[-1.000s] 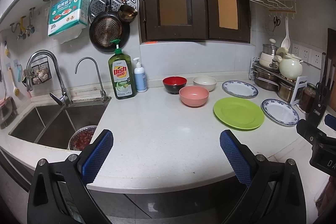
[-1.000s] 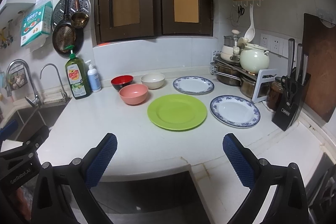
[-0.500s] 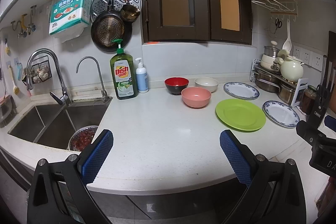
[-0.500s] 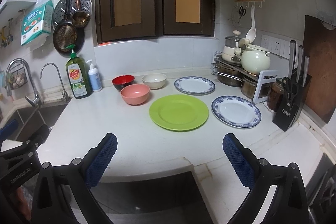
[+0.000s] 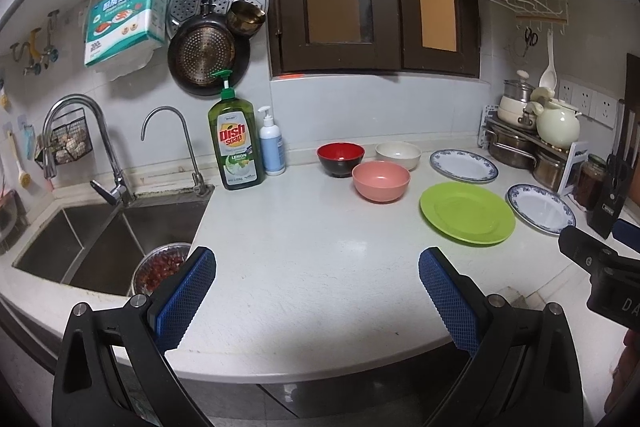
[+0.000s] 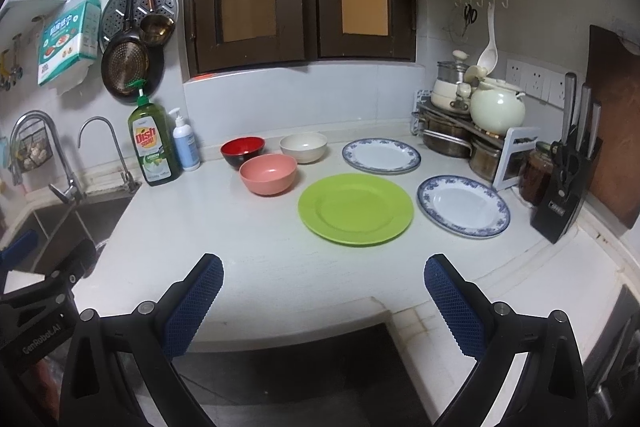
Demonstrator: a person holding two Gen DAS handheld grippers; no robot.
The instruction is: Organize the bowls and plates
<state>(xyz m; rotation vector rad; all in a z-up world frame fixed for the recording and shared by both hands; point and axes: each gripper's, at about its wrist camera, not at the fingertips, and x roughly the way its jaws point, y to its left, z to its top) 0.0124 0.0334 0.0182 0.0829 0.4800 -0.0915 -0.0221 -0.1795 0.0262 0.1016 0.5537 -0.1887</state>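
On the white counter stand a pink bowl (image 6: 268,173), a red bowl (image 6: 242,151) and a cream bowl (image 6: 303,147), with a green plate (image 6: 355,208) and two blue-rimmed white plates (image 6: 381,155) (image 6: 463,205) to their right. All show in the left wrist view too: pink bowl (image 5: 381,181), red bowl (image 5: 340,159), cream bowl (image 5: 398,155), green plate (image 5: 467,212), blue-rimmed plates (image 5: 464,166) (image 5: 540,209). My left gripper (image 5: 318,291) and right gripper (image 6: 323,293) are open and empty, near the counter's front edge, well short of the dishes.
A sink (image 5: 92,239) with a bowl of red food (image 5: 162,265) lies at the left. A dish soap bottle (image 5: 236,143) and a pump bottle (image 5: 272,147) stand by the wall. A pot rack (image 6: 472,131), a jar (image 6: 536,175) and a knife block (image 6: 564,187) line the right side.
Both grippers have moved slightly towards the counter, so the dishes sit a little lower and nearer in both views. The jaws stay open.
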